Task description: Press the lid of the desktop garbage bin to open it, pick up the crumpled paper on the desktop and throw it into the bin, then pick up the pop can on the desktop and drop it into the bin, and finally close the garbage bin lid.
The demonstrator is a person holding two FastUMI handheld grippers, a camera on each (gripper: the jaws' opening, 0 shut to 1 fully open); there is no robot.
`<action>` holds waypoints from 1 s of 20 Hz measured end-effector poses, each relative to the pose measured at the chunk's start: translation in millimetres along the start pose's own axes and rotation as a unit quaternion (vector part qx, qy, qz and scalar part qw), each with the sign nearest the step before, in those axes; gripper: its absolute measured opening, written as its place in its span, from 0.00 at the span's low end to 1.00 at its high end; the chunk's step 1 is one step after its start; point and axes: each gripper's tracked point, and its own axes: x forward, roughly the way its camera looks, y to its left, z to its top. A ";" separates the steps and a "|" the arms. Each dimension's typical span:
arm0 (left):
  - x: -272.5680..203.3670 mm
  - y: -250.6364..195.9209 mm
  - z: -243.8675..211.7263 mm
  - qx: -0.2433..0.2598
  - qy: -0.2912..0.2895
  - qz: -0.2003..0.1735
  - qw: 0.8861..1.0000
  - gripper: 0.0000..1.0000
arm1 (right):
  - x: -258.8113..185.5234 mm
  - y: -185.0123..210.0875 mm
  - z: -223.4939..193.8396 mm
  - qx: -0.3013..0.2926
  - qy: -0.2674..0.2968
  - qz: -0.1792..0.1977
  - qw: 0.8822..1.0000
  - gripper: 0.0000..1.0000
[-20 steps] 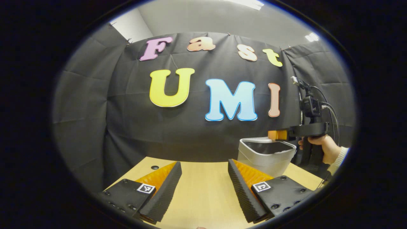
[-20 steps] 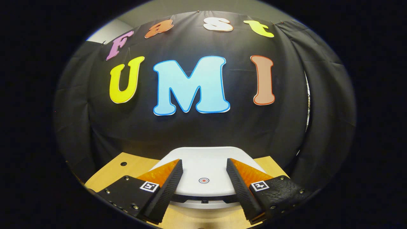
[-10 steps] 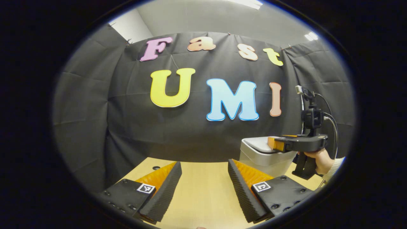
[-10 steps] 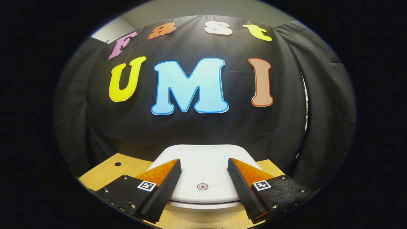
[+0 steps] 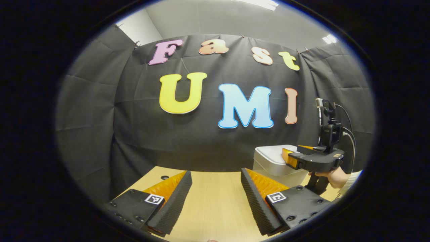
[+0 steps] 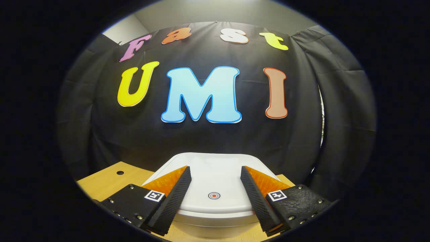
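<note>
A light wooden table [image 5: 208, 201] carries one white garbage bin [image 5: 273, 164], lid [image 6: 215, 188] down, standing toward the table's far right edge close to the back. A small round hole [image 5: 164, 177] marks the far left corner.

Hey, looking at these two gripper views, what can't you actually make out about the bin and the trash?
- Inside of the bin: covered by its shut lid in the right gripper view, so paper or can inside cannot be confirmed.
- Lid contact: in the left gripper view the right gripper overlaps the lid's edge; touching or hovering is unclear.
- Bin's base: cut off by the picture's lower edge, right gripper view.
- Left gripper: open over bare desktop.
</note>
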 end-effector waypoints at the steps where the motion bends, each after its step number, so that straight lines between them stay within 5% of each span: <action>1: -0.3 0.6 -0.5 0.000 0.000 0.001 1.000 0.95 | -0.8 0.2 -3.4 0.000 0.003 -0.001 1.000 0.96; 20: -60.9 16.9 11.3 0.012 -0.016 0.082 0.996 0.96 | -35.2 -2.4 3.9 -0.018 -0.007 -0.001 1.000 0.95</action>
